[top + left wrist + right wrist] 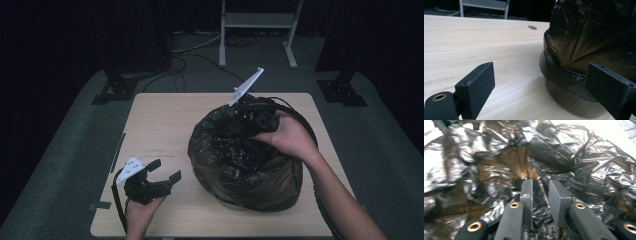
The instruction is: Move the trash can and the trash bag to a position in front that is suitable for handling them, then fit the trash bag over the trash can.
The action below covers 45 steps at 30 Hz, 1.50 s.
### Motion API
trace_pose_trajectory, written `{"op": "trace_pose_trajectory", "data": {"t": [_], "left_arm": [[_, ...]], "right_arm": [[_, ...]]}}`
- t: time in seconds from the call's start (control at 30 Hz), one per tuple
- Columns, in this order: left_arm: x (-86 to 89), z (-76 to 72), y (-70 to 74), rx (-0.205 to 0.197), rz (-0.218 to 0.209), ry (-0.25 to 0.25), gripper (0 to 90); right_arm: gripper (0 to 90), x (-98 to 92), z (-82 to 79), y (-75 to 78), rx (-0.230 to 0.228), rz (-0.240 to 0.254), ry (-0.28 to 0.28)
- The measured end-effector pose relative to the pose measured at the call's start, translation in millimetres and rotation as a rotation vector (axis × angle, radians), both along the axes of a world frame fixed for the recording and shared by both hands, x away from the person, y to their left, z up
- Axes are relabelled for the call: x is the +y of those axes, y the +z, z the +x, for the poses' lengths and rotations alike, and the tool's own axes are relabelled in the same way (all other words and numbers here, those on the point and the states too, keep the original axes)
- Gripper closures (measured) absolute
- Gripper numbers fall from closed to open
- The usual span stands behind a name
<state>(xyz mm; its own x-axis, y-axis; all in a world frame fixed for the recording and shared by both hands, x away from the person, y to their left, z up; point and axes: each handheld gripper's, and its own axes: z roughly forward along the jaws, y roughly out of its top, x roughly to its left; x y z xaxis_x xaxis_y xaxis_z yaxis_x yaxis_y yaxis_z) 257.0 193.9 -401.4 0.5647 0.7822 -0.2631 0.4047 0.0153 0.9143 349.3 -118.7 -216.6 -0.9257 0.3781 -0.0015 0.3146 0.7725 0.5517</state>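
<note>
Nearest the person, the left gripper (161, 176) rests low on the counter (165, 125) at the near left corner, held in the left hand (141, 212); its jaws stand wide apart and released, with nothing between them; in the left gripper view they frame bare wood on one side and the foot of the bin on the other, near it but not touching. Beyond it, right of centre, sits the black bin bag (240, 160), crumpled and glossy, draped over a round bin (571, 102) whose lower wall shows below the plastic; the bag's edge looks folded down around the rim. Farther still, the right hand (290, 137) holds the right gripper (245, 120) at the far upper side of the bag, tipped down into the plastic; in the right gripper view its jaws (541, 195) are drawn nearly together, a narrow gap left, with the film bunched right at their tips; whether a fold is actually pinched I cannot tell.

The step in hand looks like working the bag's liner at the mouth of the bin, either seating it or gathering it. The next move probably calls for a firm pinch on one fold by the right gripper, while the left gripper comes in to steady the near side of the bin so it does not slide.
</note>
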Motion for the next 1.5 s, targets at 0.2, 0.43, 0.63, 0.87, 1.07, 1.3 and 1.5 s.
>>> {"op": "trace_pose_trajectory", "data": {"t": [0.2,0.43,0.63,0.87,1.07,1.3,1.5], "left_arm": [[1.7,-2.0,1.1,-0.002,-0.005,0.009,8.9],[-1.3,-1.4,2.2,-0.010,0.004,0.002,8.9],[0.1,2.1,-4.2,0.010,0.009,0.007,8.9],[0.7,0.7,-3.7,0.004,0.017,0.006,8.9],[5.1,-1.2,-4.9,0.009,0.014,0.018,8.9],[5.5,-1.2,-5.6,0.014,0.013,0.019,8.9],[5.9,-1.8,-4.0,0.007,0.017,0.017,8.9]], "right_arm": [[60.5,-15.4,-10.3,1.6,-0.008,0.058,-0.021],[49.4,-45.3,-23.5,7.1,-0.040,0.132,-0.068],[40.5,-78.0,-33.2,10.0,-0.079,0.189,-0.130],[35.1,-124.6,-44.3,8.5,-0.121,0.275,-0.229],[33.5,-155.2,-46.8,4.3,-0.143,0.338,-0.299],[31.6,-172.4,-48.0,-4.7,-0.149,0.356,-0.346],[30.6,-188.4,-54.0,-6.2,-0.173,0.376,-0.390]]}}
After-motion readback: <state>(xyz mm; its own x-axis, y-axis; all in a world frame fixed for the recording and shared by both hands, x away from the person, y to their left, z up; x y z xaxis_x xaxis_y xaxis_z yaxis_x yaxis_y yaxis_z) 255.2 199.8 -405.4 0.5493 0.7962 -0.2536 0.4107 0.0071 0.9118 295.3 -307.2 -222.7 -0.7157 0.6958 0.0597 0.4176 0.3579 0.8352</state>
